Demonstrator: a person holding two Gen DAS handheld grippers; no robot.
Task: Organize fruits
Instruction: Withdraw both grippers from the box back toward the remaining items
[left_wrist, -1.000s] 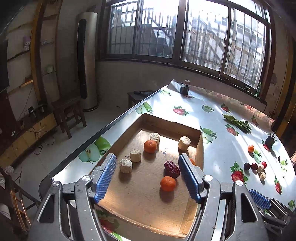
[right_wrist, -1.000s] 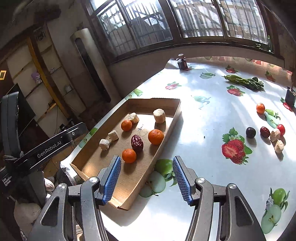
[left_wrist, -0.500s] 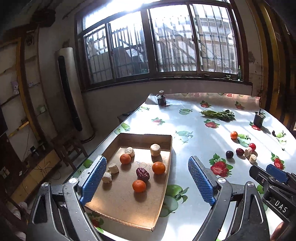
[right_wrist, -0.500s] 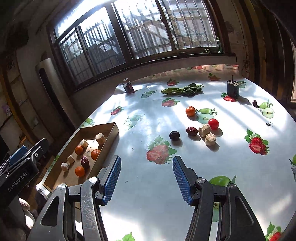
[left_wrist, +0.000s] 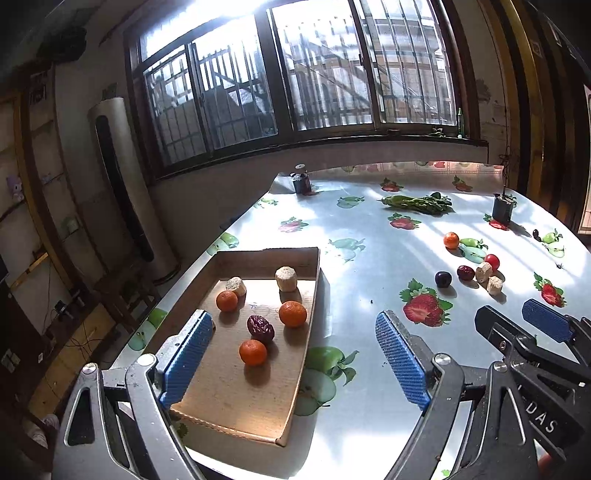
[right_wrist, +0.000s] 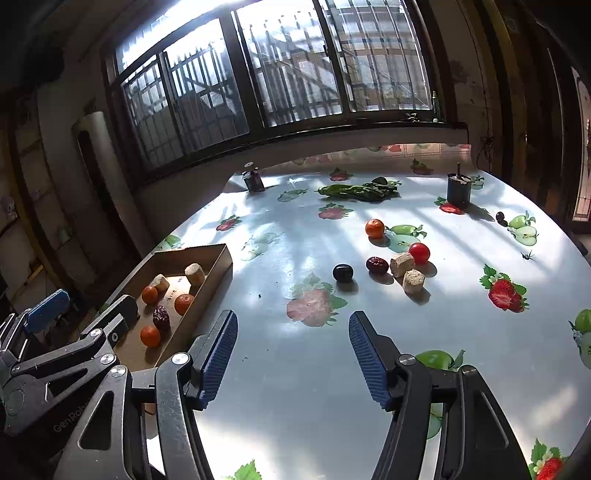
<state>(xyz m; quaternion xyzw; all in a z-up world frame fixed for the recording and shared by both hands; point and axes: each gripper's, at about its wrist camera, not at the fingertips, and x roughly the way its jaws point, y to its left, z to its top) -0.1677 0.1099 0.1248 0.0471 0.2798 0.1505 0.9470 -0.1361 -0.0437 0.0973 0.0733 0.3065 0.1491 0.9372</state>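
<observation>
A cardboard tray (left_wrist: 314, 266) at the table's left edge holds three oranges (left_wrist: 292, 314), a red date (left_wrist: 260, 328) and beige chunks (left_wrist: 286, 278). My left gripper (left_wrist: 293, 332) hovers over the tray's near right side, open and empty. Loose on the cloth to the right lie an orange (right_wrist: 375, 228), a cherry tomato (right_wrist: 419, 252), a date (right_wrist: 377, 264), a dark plum (right_wrist: 342, 273) and two beige chunks (right_wrist: 402, 264). My right gripper (right_wrist: 292, 321) stands short of the plum, its jaws opening with nothing between them.
Leafy greens (right_wrist: 358, 190), a dark cup (right_wrist: 458, 190) and a small jar (right_wrist: 253, 181) stand near the table's far side under the window. The table drops off just left of the tray. Fruit prints cover the cloth.
Both views have swung right, away from the tray toward the loose fruit. The left jaws have spread wider; the right jaws have widened a little.
</observation>
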